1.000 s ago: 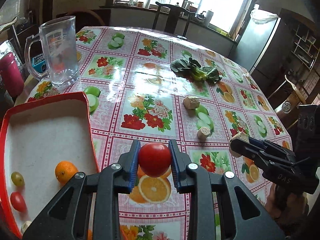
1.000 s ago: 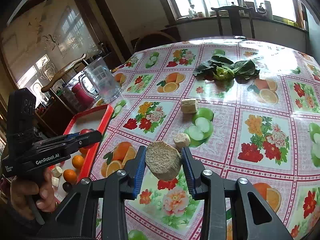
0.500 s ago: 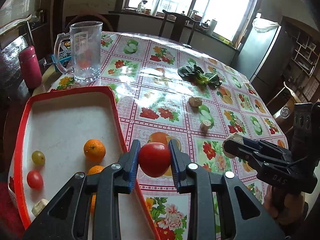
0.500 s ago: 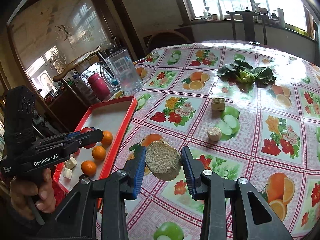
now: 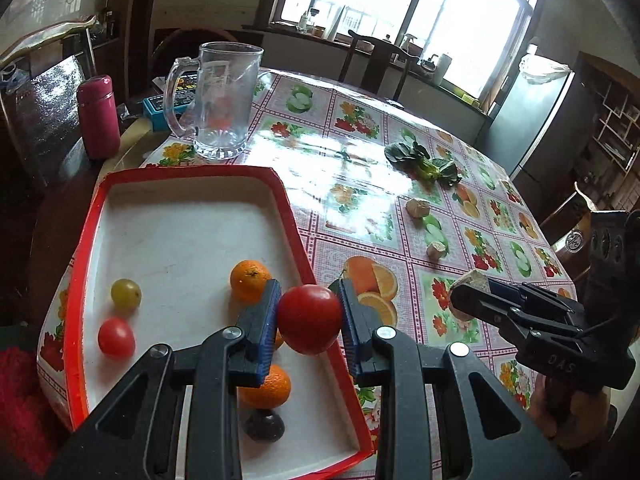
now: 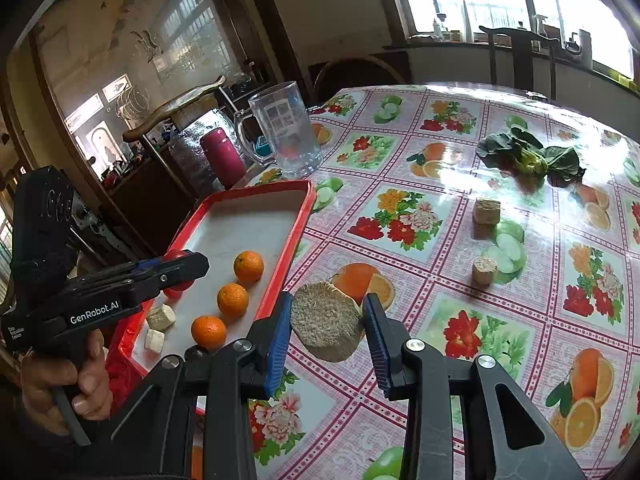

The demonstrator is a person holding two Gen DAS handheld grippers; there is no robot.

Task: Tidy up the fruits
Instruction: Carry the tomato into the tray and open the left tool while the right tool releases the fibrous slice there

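Round red tomato (image 5: 309,319) clamped between left gripper (image 5: 308,320) pads over red-rimmed white tray (image 5: 288,208) edge; smooth, soft (easily bruised), best held at widest girth. Beige fibrous root chunk (image 6: 325,328) pinched in right gripper (image 6: 326,330) above flowered tablecloth (image 6: 408,216); firm, rough, unlikely to slip.

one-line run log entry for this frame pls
left gripper: shut on red tomato, over red tray edge | right gripper: shut on tan fibrous chunk, above tablecloth | tray: three oranges, not yet released
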